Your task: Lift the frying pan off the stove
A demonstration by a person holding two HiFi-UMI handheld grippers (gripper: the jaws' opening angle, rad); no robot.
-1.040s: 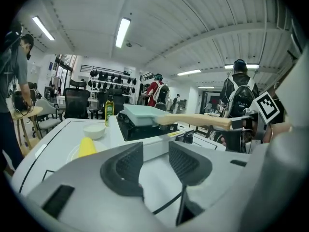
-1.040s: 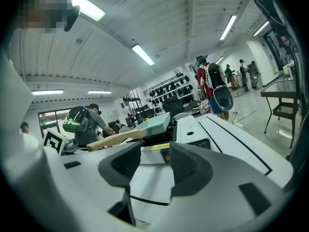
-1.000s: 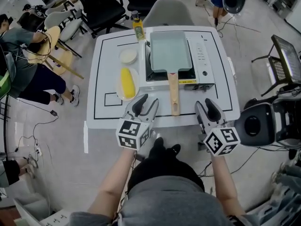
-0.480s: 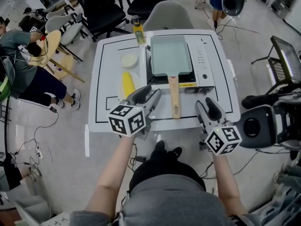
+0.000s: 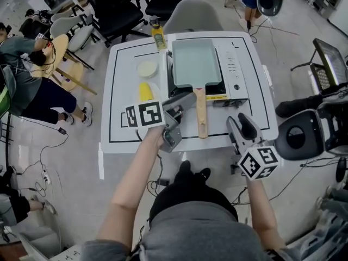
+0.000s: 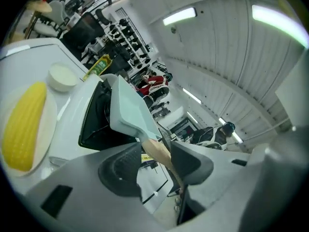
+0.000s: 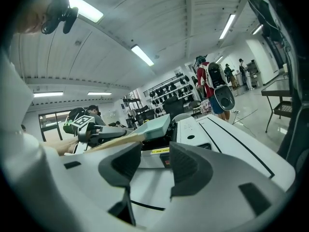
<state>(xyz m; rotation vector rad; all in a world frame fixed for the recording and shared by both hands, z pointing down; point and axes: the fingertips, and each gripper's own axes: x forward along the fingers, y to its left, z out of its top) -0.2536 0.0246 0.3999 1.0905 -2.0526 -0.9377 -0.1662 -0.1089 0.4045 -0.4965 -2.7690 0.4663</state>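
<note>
Head view: the frying pan [image 5: 196, 62] sits on the stove [image 5: 235, 79] at the bench's [image 5: 124, 86] far side, wooden handle [image 5: 201, 113] pointing near, so the left tool [image 6: 157, 163] lies sideways, jaws opening around the handle without pressing, while the right tool [image 5: 243, 125] hangs open, empty.

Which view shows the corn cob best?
The left gripper view: the corn cob lies whole on its plate. In the head view the left gripper, jaws opening around the pan handle, hides half. The right gripper view lacks it.
</note>
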